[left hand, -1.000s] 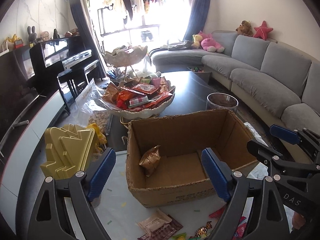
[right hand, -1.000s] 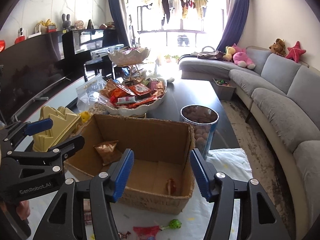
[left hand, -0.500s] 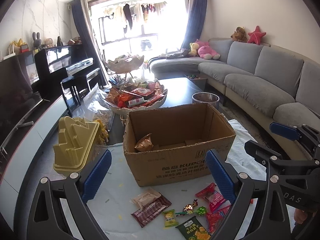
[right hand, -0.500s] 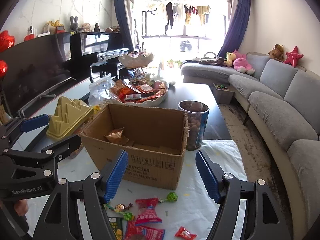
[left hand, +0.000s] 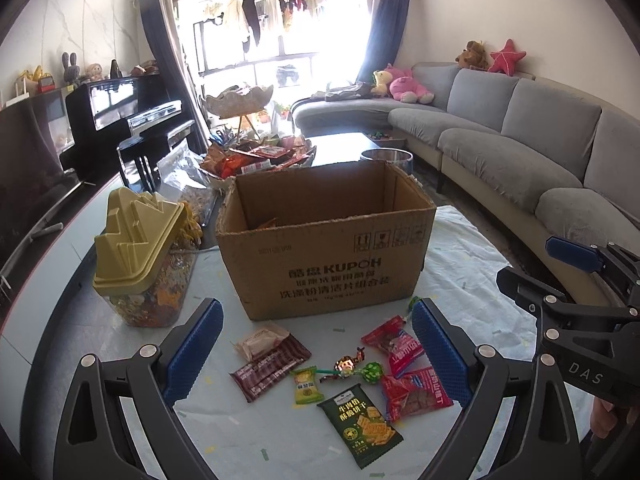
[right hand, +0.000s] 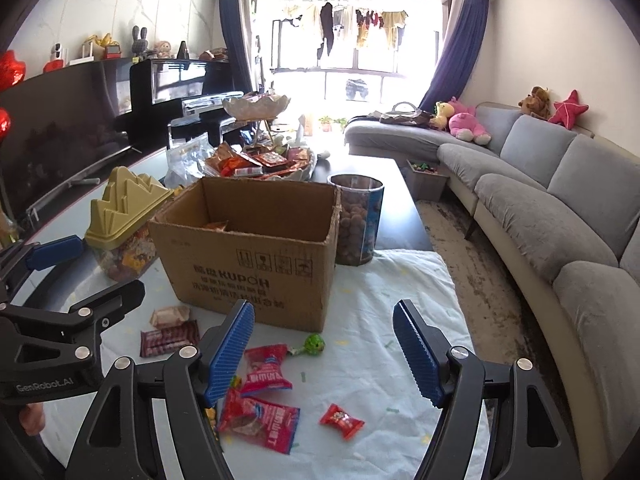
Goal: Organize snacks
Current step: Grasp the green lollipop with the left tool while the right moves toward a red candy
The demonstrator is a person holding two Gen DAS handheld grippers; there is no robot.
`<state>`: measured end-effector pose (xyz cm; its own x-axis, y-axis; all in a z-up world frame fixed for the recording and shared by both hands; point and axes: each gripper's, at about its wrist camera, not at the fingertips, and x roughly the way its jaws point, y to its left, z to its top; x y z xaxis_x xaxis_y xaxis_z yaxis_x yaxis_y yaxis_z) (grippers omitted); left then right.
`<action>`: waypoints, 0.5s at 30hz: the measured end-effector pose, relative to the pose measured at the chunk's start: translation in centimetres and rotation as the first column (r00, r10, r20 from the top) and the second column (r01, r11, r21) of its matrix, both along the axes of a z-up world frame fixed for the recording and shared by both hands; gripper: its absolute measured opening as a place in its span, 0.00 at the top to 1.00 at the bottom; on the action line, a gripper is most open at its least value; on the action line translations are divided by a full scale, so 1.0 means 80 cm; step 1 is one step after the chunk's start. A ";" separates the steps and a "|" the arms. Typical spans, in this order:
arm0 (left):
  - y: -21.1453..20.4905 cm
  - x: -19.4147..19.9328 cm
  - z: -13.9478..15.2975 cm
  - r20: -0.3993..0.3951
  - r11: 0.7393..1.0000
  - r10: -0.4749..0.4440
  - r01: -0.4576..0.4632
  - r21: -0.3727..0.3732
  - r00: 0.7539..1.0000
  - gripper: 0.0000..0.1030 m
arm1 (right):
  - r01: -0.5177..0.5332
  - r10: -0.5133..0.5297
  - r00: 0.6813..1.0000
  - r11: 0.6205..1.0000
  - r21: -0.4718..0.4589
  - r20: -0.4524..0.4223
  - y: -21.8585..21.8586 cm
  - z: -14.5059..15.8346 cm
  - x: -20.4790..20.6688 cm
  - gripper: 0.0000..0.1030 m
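Snacks (left hand: 352,376) lie loose on the white cloth (right hand: 384,280) just before the open box (left hand: 328,240) (one packet inside). Left gripper (left hand: 316,348) and right gripper (right hand: 322,354) hover above them, jaws apart, holding nothing.

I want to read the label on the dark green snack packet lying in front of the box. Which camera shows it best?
The left wrist view: the green packet lies flat, whole and face up between the open left claw fingers. In the right wrist view I cannot make it out; a right claw finger covers that spot.
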<state>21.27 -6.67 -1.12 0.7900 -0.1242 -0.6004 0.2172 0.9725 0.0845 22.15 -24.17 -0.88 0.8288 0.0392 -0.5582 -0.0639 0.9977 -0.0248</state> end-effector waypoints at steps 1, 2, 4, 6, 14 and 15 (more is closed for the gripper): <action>-0.002 -0.002 -0.005 -0.007 1.000 -0.002 0.002 0.003 1.000 0.06 | -0.001 0.001 1.000 1.000 0.003 -0.011 -0.003 -0.005 -0.002 0.29; -0.004 -0.005 -0.010 -0.016 1.000 -0.003 0.003 0.004 1.000 0.06 | 0.000 0.000 1.000 1.000 0.001 -0.020 -0.006 -0.011 -0.005 0.29; -0.008 -0.008 -0.021 -0.036 1.000 -0.006 0.006 0.005 0.999 0.06 | 0.002 -0.002 0.999 1.000 -0.013 -0.035 -0.010 -0.022 -0.011 0.29; -0.012 -0.012 -0.033 -0.062 1.000 -0.017 0.017 0.005 0.998 0.06 | 0.004 -0.005 0.999 1.000 -0.017 -0.050 -0.013 -0.031 -0.016 0.29; -0.022 -0.014 -0.087 -0.173 0.999 -0.033 0.033 0.000 0.984 0.06 | 0.012 -0.014 0.991 1.000 -0.014 -0.133 -0.025 -0.072 -0.024 0.29; -0.022 -0.013 -0.092 -0.185 0.999 -0.033 0.033 -0.002 0.982 0.07 | 0.015 -0.016 0.990 1.000 -0.006 -0.142 -0.026 -0.077 -0.024 0.29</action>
